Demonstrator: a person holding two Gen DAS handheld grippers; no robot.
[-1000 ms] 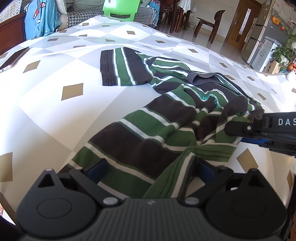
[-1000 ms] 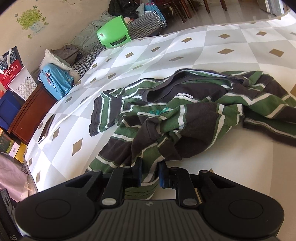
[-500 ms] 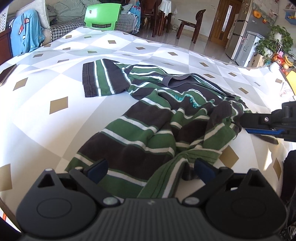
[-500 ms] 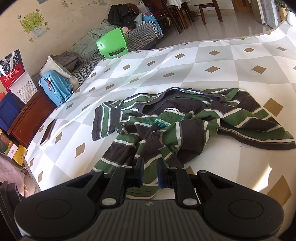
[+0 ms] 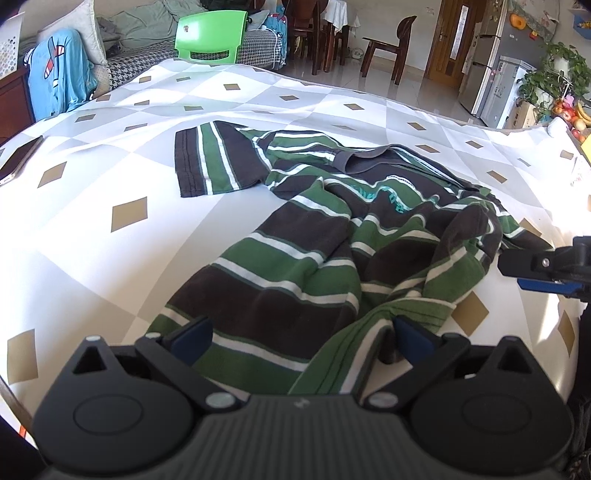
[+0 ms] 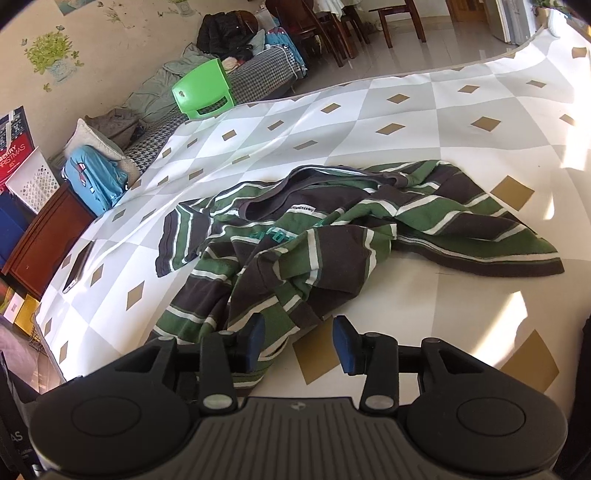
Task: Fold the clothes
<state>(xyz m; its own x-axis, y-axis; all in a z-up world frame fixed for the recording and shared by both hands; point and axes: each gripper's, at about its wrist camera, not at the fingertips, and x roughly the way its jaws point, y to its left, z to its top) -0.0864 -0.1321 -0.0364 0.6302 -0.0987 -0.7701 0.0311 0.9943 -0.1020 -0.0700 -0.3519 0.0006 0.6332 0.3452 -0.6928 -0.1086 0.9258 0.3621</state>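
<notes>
Both tongs hang low over the near edge of the surface. On the left tongs the blue pads stand wide apart, with the hem of the shirt lying loose between them and not pinched. The jaws of the right tongs have just been opening; they now stand partly apart, and a fold of the shirt lies against the left pad without being clamped.

The shirt, with green, dark brown and white stripes, lies crumpled from the middle of the surface down to its near edge, one sleeve spread flat toward the left side. The surface is a cloth with grey and white diamonds and small tan ones. A phone lies near its left edge. Behind the far edge stand a green plastic chair, a sofa with a checked cover, wooden chairs and a door.
</notes>
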